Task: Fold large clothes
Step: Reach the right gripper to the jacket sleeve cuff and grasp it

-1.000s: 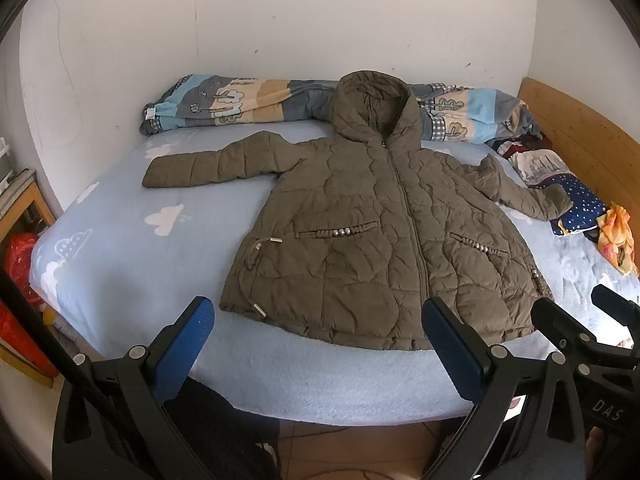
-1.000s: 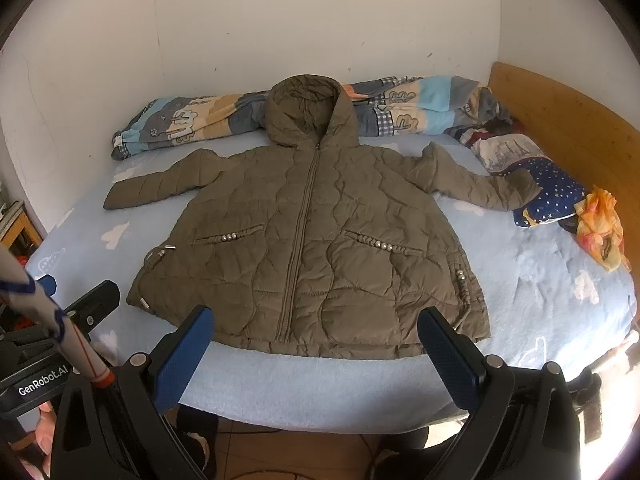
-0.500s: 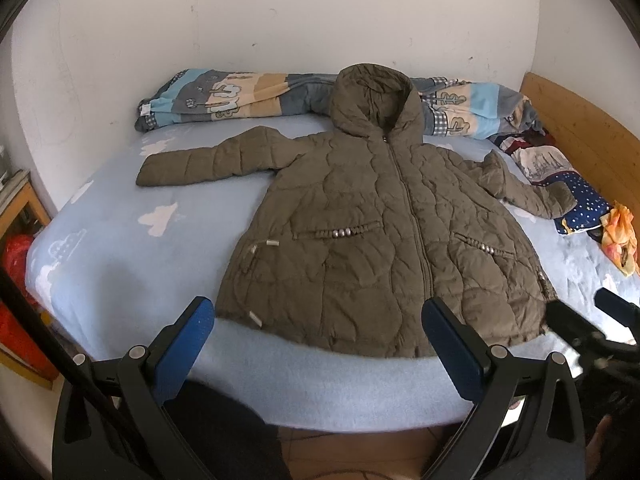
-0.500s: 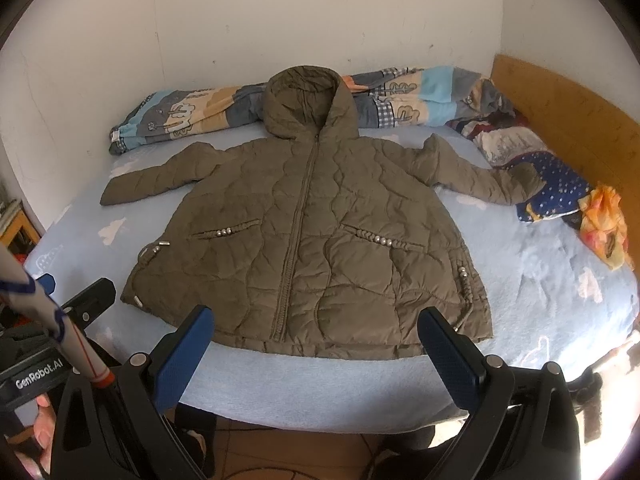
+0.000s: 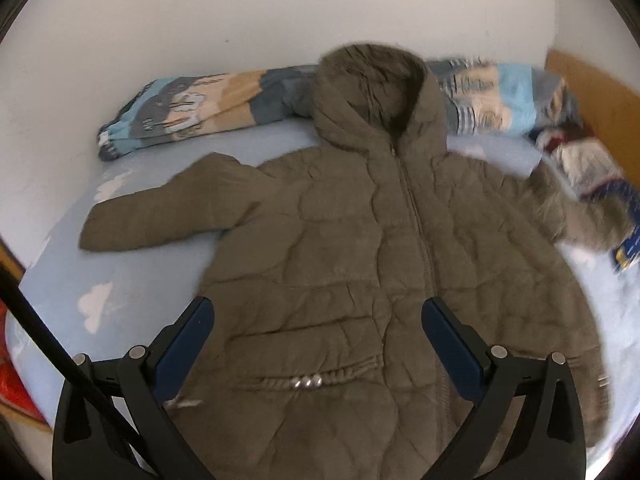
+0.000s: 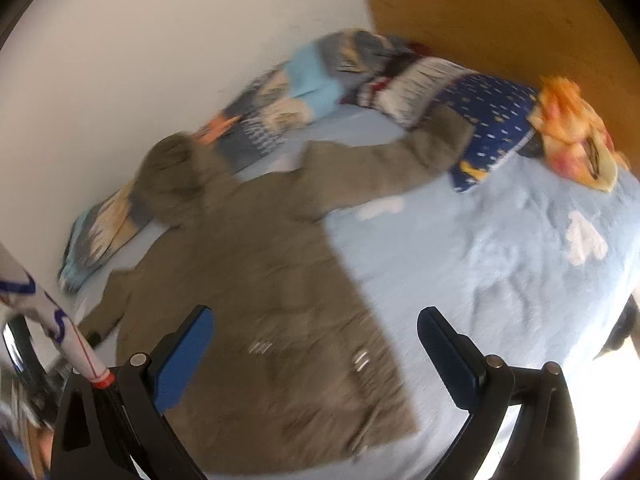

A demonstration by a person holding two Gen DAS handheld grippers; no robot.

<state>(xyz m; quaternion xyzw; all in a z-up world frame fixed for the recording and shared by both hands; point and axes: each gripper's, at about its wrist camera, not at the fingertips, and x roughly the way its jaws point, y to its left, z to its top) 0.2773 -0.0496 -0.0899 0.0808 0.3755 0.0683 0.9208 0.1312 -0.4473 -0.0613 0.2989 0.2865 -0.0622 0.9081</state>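
An olive quilted hooded jacket (image 5: 360, 248) lies flat and zipped on the light blue bed (image 5: 152, 280), hood toward the wall, both sleeves spread out. My left gripper (image 5: 318, 320) hovers open above the jacket's lower left front, near the pocket studs. In the blurred, tilted right wrist view the jacket (image 6: 256, 264) fills the lower left. My right gripper (image 6: 314, 332) hangs open over the jacket's right hem edge, with its right sleeve (image 6: 380, 164) stretching toward the far pillows. Neither gripper holds anything.
A rolled patterned quilt (image 5: 192, 108) lies along the wall behind the hood. A dark blue dotted pillow (image 6: 492, 120) and an orange cloth (image 6: 576, 124) sit by the wooden headboard (image 6: 500, 32). A red object (image 5: 12, 376) lies beside the bed at the left.
Both grippers have moved forward and down over the bed, closer to the jacket. The right gripper has swung and tilted to the right, toward the right sleeve. The jacket lies as before.
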